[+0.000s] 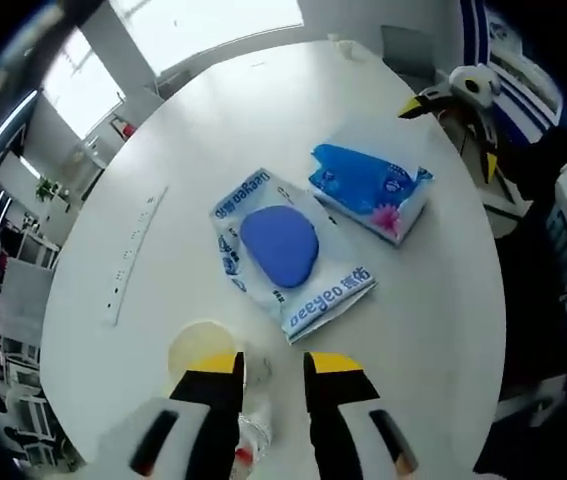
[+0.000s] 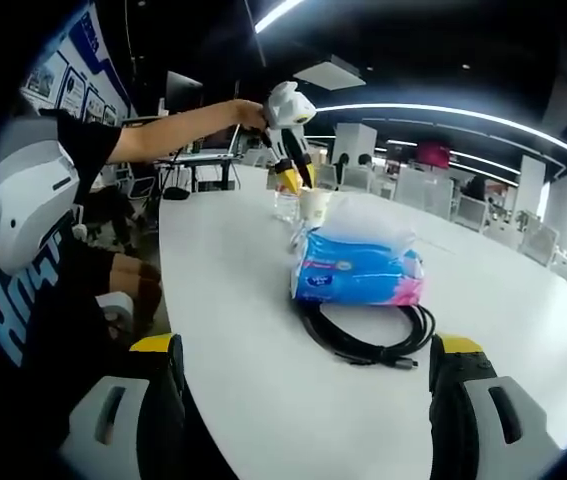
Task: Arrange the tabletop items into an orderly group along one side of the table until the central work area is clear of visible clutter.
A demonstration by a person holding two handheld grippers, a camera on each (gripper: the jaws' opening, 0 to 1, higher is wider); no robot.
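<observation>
In the left gripper view a white wet-wipes pack [image 1: 288, 262] with a blue lid lies mid-table. Beside it lies a blue tissue pack [image 1: 371, 188]. My left gripper [image 1: 275, 368] hangs above the table, jaws a little apart, nothing clamped at the tips. A pale cup [image 1: 195, 345] stands by its left jaw, and a clear bottle [image 1: 253, 432] shows through the gap. In the right gripper view my right gripper [image 2: 305, 346] is open wide, low over the table. Ahead lie a coiled black cable [image 2: 363, 342] and the tissue pack [image 2: 358, 270]. Beyond stand the cup [image 2: 314, 206] and bottle [image 2: 284, 205] under the left gripper [image 2: 290, 182].
A person [image 2: 48, 250] sits at the table's left edge in the right gripper view, one arm stretched out holding the left gripper. A built-in socket strip [image 1: 133, 255] runs along the round white table [image 1: 433, 300]. Office desks and chairs stand beyond.
</observation>
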